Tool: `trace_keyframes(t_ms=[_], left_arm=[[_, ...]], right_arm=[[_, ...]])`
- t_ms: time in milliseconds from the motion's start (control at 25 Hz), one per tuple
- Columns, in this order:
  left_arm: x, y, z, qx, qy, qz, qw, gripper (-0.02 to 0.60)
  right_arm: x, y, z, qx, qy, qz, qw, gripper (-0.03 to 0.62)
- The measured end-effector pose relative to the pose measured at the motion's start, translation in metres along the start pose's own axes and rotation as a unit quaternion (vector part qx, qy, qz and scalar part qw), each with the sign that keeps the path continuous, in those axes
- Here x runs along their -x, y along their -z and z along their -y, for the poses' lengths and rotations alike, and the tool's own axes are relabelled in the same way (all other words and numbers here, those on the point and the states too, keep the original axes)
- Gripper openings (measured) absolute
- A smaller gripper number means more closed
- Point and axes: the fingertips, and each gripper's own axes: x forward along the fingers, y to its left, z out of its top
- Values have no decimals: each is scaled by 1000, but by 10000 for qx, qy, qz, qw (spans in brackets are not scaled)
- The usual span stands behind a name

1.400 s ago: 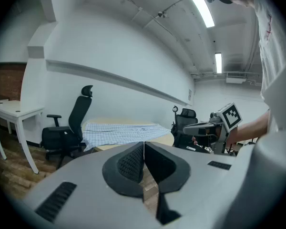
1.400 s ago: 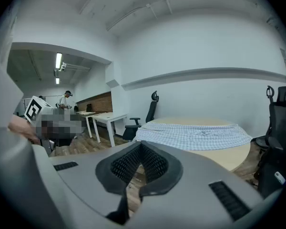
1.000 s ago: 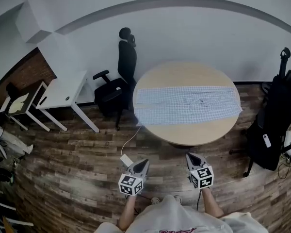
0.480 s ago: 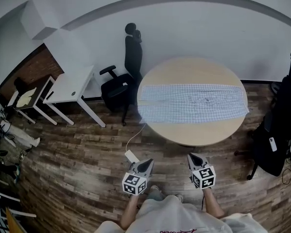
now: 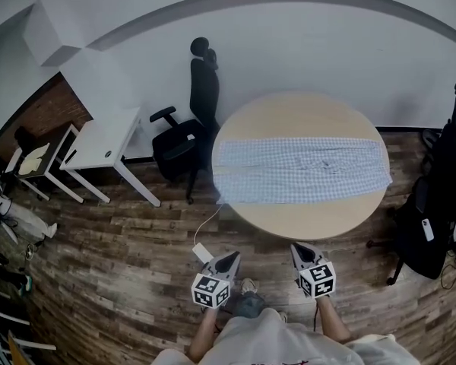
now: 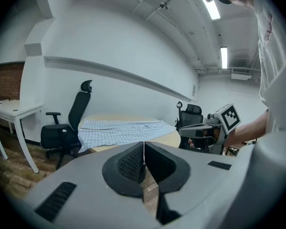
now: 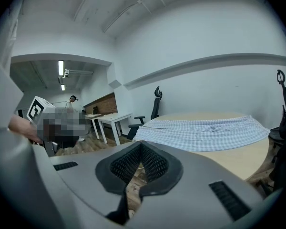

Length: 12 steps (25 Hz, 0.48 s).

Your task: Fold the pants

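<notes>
While the blue checked pants (image 5: pixel 300 169) are lying spread flat across the round wooden table (image 5: pixel 304 220), with one end draping over its left edge, the left claw (image 5: pixel 231 257) is hovering above the plank floor (image 5: pixel 129 242), just short of the table's near rim. Its pads are pressing together, gripping nothing. The right claw (image 5: pixel 296 248) is hovering alongside, likewise closed and empty. A black office chair (image 5: pixel 184 139) is standing just beside the table's left side.

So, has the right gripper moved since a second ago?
Yes. The right gripper has come nearer the round table; in the head view the gap to its near edge has almost closed.
</notes>
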Motion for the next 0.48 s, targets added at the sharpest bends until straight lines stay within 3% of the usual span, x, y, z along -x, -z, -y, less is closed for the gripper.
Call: trace_keyframes(t_ms=[480], left_arm=[[-53,-43,-112,161,419,192,9988,34]], right_arm=[[-102,-57,15,307,419,-144,9985,29]])
